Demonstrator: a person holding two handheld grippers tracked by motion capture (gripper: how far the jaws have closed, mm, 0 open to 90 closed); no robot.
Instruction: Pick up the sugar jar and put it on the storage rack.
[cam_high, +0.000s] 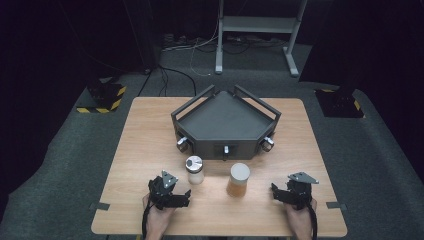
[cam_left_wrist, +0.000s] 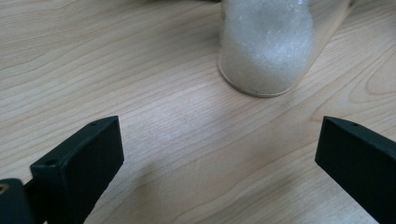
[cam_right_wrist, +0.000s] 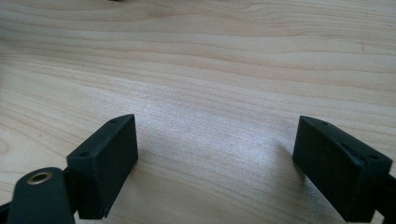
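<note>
Wooden bench (cam_high: 150, 150), dark tray (cam_high: 225, 122) at its far middle, amber jar (cam_high: 239, 180) between the hands, white jar (cam_high: 194, 170) just ahead of left tongs (cam_high: 176, 192), right tongs (cam_high: 280, 192) near front edge, both spread wide, empty, low over bare wood.

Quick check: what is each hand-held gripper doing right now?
Left hand-held gripper: open, holding nothing.
Right hand-held gripper: open, holding nothing.
</note>
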